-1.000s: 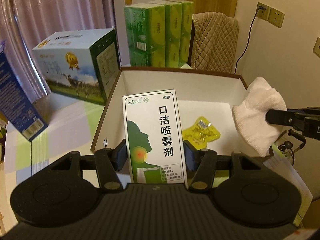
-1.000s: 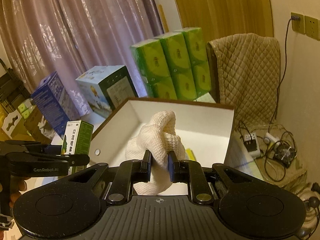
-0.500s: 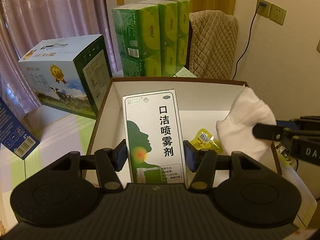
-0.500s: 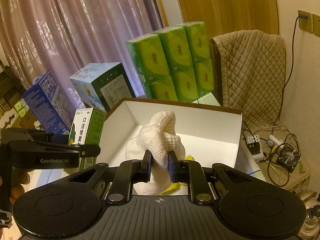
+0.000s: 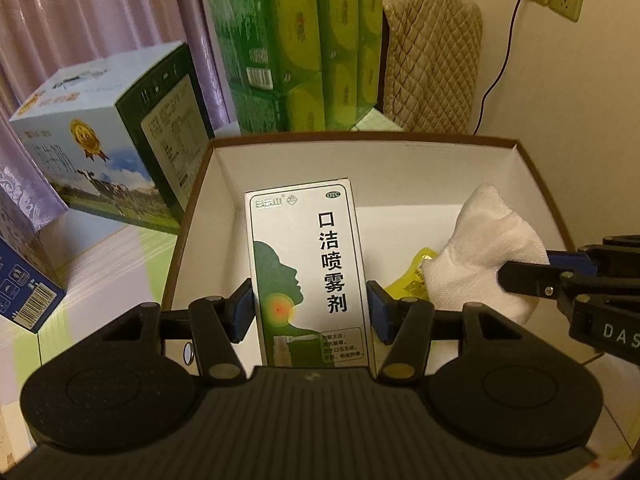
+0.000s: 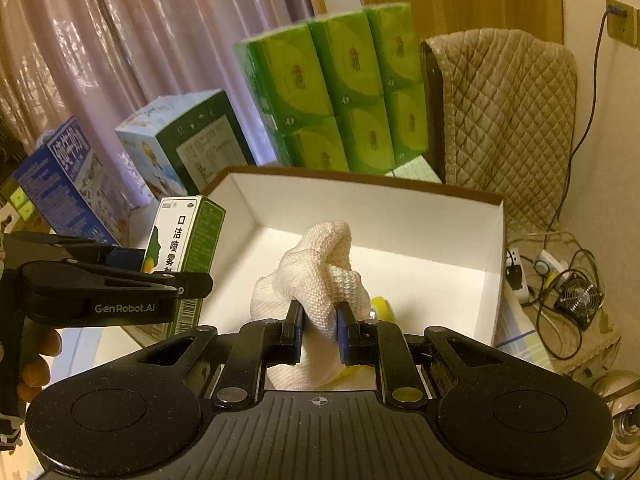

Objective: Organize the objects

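A white-and-green spray medicine box (image 5: 308, 272) stands upright between the pads of my left gripper (image 5: 310, 308), which is shut on it above the near edge of the open white cardboard box (image 5: 360, 160). My right gripper (image 6: 318, 328) is shut on a bunched white cloth (image 6: 316, 276) and holds it inside the cardboard box (image 6: 492, 248), low over its floor. A yellow packet (image 5: 412, 276) lies on the floor, partly hidden under the cloth (image 5: 488, 248). From the right wrist view the medicine box (image 6: 180, 240) hangs at the left wall in the left gripper (image 6: 188, 280).
Behind the cardboard box stand stacked green tissue packs (image 5: 296, 52), a milk carton box (image 5: 108, 136) and a blue box (image 6: 60, 180). A quilted chair back (image 6: 504, 112) stands at the far right. Cables and a small fan (image 6: 576, 300) lie on the floor to the right.
Both grippers moved forward and down toward the cardboard box. The cloth went from above the right rim to inside the box, over the yellow packet. Both stayed shut.
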{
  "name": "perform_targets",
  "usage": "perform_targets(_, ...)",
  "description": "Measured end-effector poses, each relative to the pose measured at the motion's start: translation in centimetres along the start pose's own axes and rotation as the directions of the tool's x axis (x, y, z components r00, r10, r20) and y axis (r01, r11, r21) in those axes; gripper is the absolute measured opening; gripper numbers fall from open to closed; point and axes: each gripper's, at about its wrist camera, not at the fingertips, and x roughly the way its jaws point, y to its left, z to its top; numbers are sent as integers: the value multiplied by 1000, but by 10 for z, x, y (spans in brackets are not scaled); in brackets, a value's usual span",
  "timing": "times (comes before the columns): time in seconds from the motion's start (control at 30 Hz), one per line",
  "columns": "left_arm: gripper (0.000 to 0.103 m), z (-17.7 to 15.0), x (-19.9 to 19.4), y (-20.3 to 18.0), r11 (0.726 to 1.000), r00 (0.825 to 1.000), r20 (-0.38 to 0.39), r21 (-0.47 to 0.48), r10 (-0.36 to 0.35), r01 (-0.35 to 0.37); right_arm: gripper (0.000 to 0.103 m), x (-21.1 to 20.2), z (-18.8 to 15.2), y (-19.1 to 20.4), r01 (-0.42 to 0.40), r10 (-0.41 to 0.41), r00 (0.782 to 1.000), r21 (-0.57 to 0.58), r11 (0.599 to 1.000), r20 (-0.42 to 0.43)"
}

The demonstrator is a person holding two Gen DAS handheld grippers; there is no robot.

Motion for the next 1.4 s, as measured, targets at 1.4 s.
perform_targets(1.4,62,-10,39,18,1000,997,-79,-8,16,-16,14,28,-3,-8,11,-9,999,37,999,-50)
